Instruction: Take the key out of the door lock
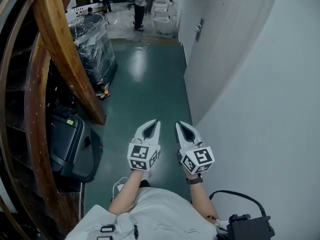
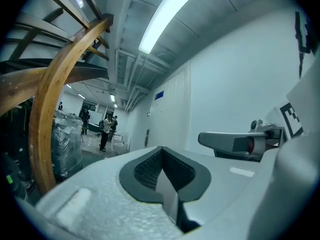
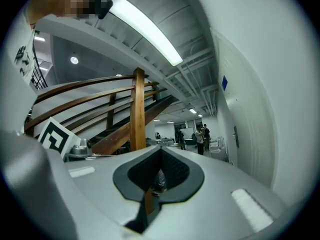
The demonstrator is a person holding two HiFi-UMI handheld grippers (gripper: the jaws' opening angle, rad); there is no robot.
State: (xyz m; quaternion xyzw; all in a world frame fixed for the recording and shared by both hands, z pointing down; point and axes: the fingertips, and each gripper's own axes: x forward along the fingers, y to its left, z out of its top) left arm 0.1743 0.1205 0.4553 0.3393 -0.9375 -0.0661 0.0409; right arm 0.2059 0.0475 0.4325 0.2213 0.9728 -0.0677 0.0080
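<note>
Jaws grainy white, tapered, together: L gripper (image 1: 156, 123), R gripper (image 1: 178, 125).

Wears a pale grey short-sleeved shirt (image 1: 150, 215) with black clips (image 1: 107, 229) low on the front, plus a dark band (image 1: 195, 180) on the right wrist. Shows off a white, beak-shaped left gripper (image 1: 154, 126) and right gripper (image 1: 181, 128), lined with dark ribbed pads (image 2: 147, 169), each backed by a cube (image 1: 143, 156) of black-and-white square markers. Trails a black cable (image 1: 239, 196) looping to a black box (image 1: 250, 228) at the right side.
</note>
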